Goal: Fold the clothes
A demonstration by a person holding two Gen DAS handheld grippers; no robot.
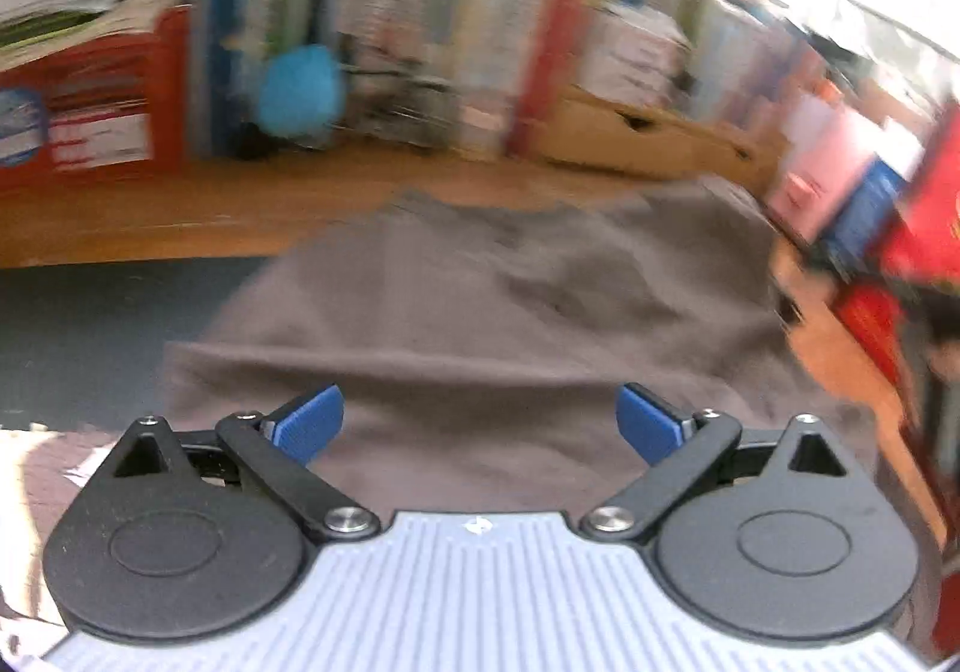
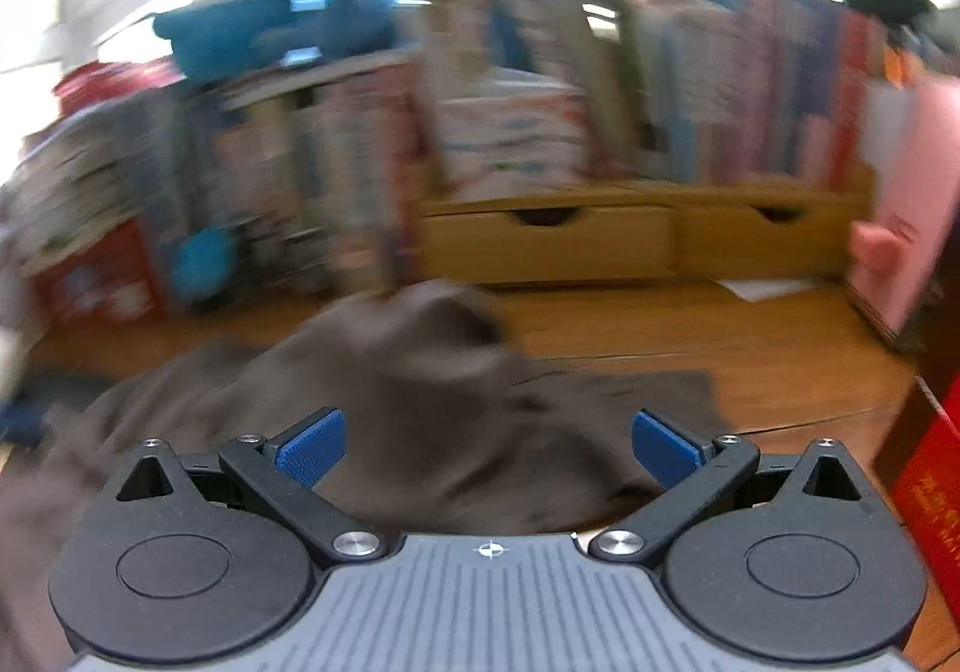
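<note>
A brown-grey garment (image 1: pixel 480 300) lies spread on the wooden desk, with a fold line running across it close to the camera. My left gripper (image 1: pixel 480 423) hovers over its near part, open, nothing between the blue pads (image 1: pixel 309 423). In the right wrist view the same garment (image 2: pixel 414 372) is bunched into a hump toward the back. My right gripper (image 2: pixel 489 444) is open above the cloth's near right side, its blue pads (image 2: pixel 666 447) wide apart and empty. Both views are motion-blurred.
Rows of books (image 1: pixel 420 30) and a wooden drawer unit (image 2: pixel 600 240) line the back of the desk (image 2: pixel 690 330). A blue round object (image 1: pixel 300 90) sits by the books. Red boxes (image 1: pixel 924 216) stand at the right. A dark mat (image 1: pixel 90 330) lies at the left.
</note>
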